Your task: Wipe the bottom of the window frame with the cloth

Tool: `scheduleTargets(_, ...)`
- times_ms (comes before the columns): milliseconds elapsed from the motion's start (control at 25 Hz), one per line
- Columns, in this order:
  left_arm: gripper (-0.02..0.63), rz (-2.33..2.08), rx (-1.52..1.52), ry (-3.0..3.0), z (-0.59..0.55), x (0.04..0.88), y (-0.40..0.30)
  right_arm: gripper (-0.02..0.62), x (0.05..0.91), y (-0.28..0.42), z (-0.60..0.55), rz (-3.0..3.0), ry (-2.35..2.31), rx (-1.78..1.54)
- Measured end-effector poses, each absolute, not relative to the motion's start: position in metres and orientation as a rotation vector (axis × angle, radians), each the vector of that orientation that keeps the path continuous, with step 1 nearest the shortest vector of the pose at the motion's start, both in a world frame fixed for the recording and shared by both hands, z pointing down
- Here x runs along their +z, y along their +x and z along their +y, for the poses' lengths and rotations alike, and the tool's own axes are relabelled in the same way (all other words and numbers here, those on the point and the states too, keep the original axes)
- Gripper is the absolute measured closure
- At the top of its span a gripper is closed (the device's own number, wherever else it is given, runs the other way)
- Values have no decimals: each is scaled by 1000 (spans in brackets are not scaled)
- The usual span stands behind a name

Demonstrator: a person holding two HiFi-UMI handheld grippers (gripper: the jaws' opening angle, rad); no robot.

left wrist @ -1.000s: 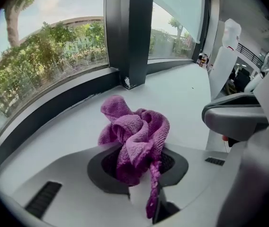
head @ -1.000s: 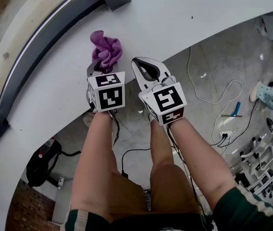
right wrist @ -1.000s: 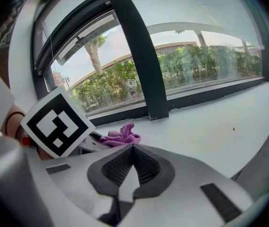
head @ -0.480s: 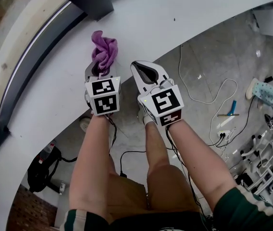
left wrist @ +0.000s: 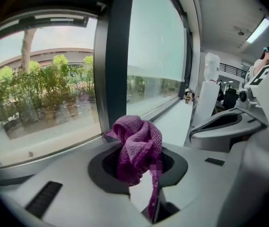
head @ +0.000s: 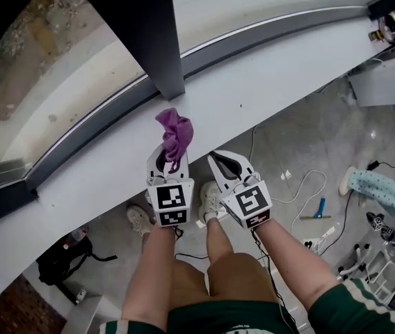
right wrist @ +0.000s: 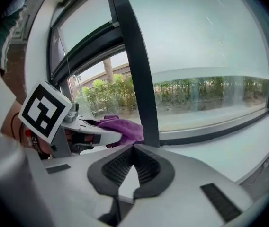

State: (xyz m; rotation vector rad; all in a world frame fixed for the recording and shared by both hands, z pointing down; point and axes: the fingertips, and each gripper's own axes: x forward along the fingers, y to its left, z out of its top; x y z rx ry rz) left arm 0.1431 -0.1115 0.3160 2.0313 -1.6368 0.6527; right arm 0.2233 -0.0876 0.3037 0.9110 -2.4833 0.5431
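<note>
Window frame [head: 93, 129]: its dark bottom rail runs along the far edge of the white sill [head: 65, 197]; wiping looks not yet begun.
Mullion [head: 145, 33]: the dark upright meets the rail just beyond the cloth and would interrupt a long sweep.
Left gripper [head: 167, 160]: jaws clamped on the bunched purple cloth [head: 175, 132], held over the sill near the rail.
Right gripper [head: 227, 165]: jaws together, holding nothing, just beside the left.
Next move: probably pressing the cloth onto the rail and dragging it along.
Floor below: loose cables [head: 316, 174].

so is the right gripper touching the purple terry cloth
Apart. The head view shows white sill between the right gripper and the purple terry cloth.
</note>
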Motion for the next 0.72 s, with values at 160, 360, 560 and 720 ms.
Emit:
scheduleTargets(160,505,-1726,521,2058,-103,221,155,581,223,233,-73,-2527,899,482)
scheduleTargets(360,505,-1832,459,2172,-111,113,147,581,124,219,-87,-2634,904,346)
scheduleTargets(560,505,-1873,491,2281,-91,29,147,581,39,206,-81,-2738,956,293)
scheduleTargets(720,505,-1930,433,2304,-73,-27,149,581,-22,199,-74,-2813,953,215)
